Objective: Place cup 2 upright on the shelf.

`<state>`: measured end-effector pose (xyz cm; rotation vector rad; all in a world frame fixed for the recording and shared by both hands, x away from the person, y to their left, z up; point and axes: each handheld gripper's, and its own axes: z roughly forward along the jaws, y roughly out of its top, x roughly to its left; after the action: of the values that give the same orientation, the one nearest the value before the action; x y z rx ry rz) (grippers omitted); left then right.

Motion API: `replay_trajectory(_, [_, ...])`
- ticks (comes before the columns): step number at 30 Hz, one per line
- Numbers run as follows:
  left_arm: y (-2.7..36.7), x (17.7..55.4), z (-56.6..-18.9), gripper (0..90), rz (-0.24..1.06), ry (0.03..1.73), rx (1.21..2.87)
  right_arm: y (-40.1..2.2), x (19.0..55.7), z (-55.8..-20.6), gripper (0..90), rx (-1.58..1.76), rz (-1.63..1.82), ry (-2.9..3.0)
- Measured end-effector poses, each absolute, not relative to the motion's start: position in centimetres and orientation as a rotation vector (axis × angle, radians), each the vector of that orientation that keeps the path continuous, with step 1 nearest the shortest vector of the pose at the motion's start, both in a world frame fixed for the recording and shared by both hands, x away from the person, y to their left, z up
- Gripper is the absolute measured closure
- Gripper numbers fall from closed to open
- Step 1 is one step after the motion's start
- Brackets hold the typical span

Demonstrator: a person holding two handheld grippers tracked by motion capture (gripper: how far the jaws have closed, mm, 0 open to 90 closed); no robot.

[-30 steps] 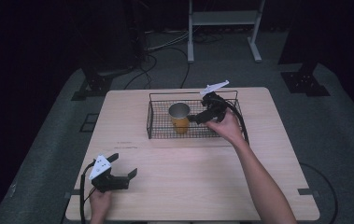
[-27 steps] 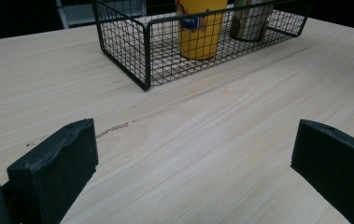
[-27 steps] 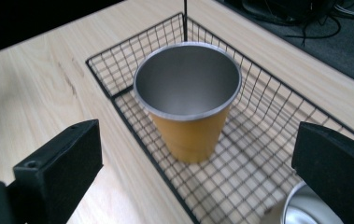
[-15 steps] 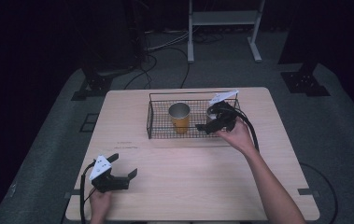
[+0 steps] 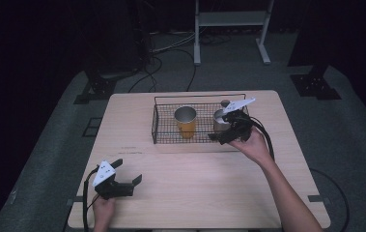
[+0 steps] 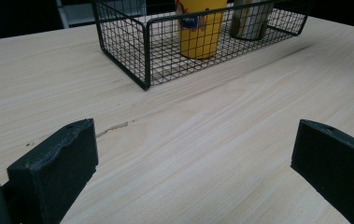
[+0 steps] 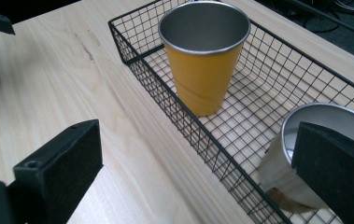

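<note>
Presently, cups: a yellow cup (image 5: 186,122) and a silver cup (image 5: 219,121) stand upright side by side in the wire basket (image 5: 163,137), mouths up; yellow near the middle, silver toward the person's right end.
Silver cup, close up: in the right gripper view it sits just inside the basket's near wall, its rim partly behind one jaw.
Right tongs (image 5: 220,137): spread wide, holding nothing, at the basket's near right corner, just beside the silver cup and apart from it.
Key relation: the silver cup lies just ahead of the right tongs, across the basket wall; its long axis is vertical, so a grasp likely has to come over the wall.
Nearer hand: the right by far.
Left tongs (image 5: 128,181): wide and empty, low over the surface (image 5: 195,188) near its front left, well apart from the basket.
Change from a second ago: the right tongs were over the basket near the yellow cup; they now sit back toward the person, outside the near wall. The left has not moved.
</note>
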<state>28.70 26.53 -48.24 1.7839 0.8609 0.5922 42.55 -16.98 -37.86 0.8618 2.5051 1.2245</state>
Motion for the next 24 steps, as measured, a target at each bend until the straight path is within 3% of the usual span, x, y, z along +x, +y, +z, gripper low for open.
replay_trajectory(24, [26.5,28.7,-48.3,0.0,0.593,0.865,1.785,-20.2,39.5,-39.8,1.3,0.902,1.22,2.513])
